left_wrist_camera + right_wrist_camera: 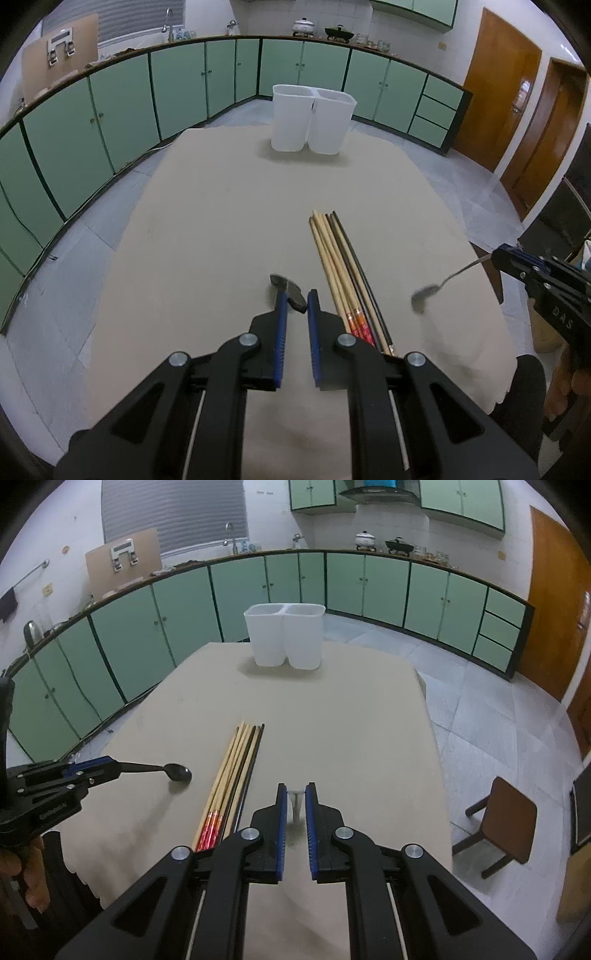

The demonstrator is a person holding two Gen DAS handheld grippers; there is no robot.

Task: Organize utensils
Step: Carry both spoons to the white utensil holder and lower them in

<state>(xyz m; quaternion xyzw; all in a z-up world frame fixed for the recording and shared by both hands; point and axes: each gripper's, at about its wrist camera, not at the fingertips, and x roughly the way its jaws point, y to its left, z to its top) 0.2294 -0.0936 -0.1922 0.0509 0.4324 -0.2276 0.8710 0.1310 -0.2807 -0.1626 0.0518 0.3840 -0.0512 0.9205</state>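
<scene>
Right claw (295, 794) grips a silver spoon (296, 805) above the table (351, 720), chopsticks (236, 768) just left.

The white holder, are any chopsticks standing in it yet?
No. The chopsticks lie flat on the table, well short of the white holder.

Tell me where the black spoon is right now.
The black spoon is clamped by its handle in the left tongs, at the left of the right wrist view, just left of the chopsticks.
</scene>
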